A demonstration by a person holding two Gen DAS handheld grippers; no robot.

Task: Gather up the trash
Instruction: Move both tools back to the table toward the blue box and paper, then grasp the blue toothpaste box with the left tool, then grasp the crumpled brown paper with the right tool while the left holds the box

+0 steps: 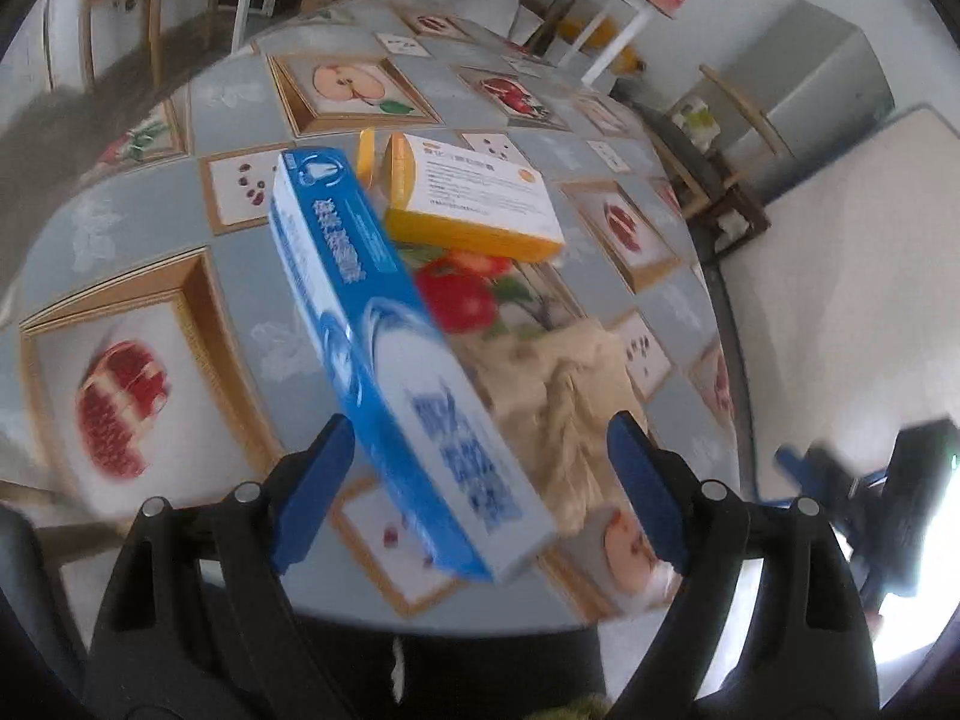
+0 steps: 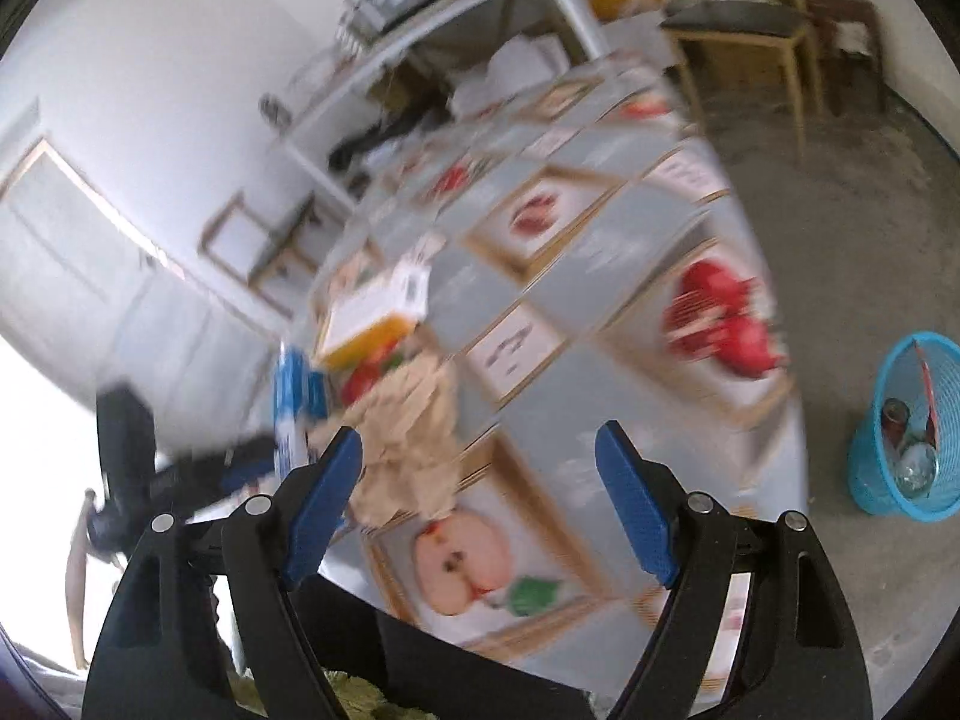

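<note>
Blue pads of the left hand-held gripper (image 1: 480, 492) stood wide apart around a long blue box (image 1: 384, 348), not pressing it, above the fruit-patterned table (image 1: 240, 276). Beyond lay a yellow box (image 1: 474, 198) and crumpled brown paper (image 1: 570, 396). Right hand-held gripper (image 2: 480, 498) gaped empty; a blue basket (image 2: 912, 426) holding trash stood on the floor.

Blue/white box (image 1: 384, 354), yellow/white box (image 1: 474, 198), beige paper (image 1: 576, 396), fruit-print grey tablecloth (image 1: 240, 114), turquoise basket (image 2: 912, 426)
</note>
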